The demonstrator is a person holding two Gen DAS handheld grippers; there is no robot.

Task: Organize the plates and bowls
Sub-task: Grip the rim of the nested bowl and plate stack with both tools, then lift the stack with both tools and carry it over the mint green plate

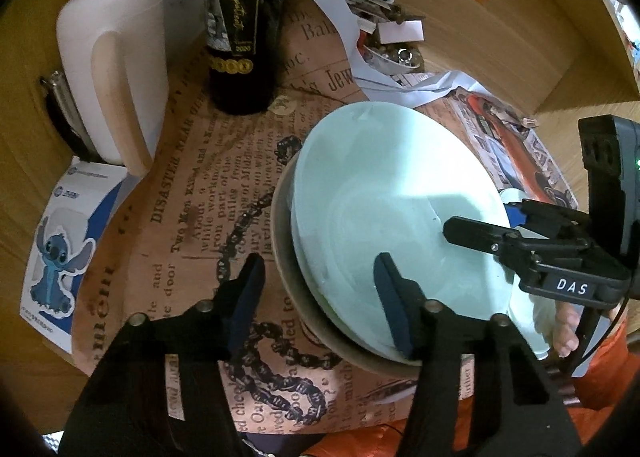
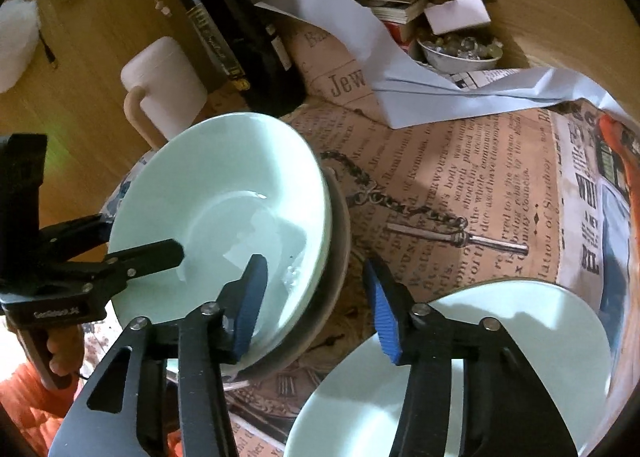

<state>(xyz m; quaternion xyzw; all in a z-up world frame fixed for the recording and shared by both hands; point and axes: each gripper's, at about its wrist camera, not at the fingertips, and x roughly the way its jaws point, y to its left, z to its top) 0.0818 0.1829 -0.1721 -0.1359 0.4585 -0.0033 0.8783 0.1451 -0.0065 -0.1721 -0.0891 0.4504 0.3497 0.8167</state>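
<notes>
The tilted plate (image 1: 392,193), pale green, was seated inside the grey bowl (image 1: 288,269) near the middle of the table (image 1: 24,117), on the newsprint-pattern cloth (image 1: 192,185). The plate was not lying flat: one side was raised clear of the bowl rim, which was judged to be because the plate is wider than the bowl mouth and cannot settle level. The left gripper (image 1: 318,297) was positioned astride the near rim, one finger outside the bowl wall and the other above the plate face; its jaws were spread wide and nothing was clamped. The right gripper (image 2: 316,305) was placed likewise at the opposite rim, one finger over the plate and the other off it above the cloth; its jaws were also spread wide and nothing was held. Contact between fingers and plate could not be determined. This two-sided approach was judged to serve either lifting the plate out or steadying the stack, so that plates and bowls could be sorted separately. A second plate (image 2: 520,337) of the same colour was lying flat on the cloth, just beside the bowl in the right wrist view. Counted: two pale green plates, one grey bowl, and one small bowl of trinkets (image 2: 460,57) at the far side among loose papers (image 2: 360,37). Further out, one dark bottle (image 1: 236,37) and one white mug (image 1: 116,65) were standing upright.
</notes>
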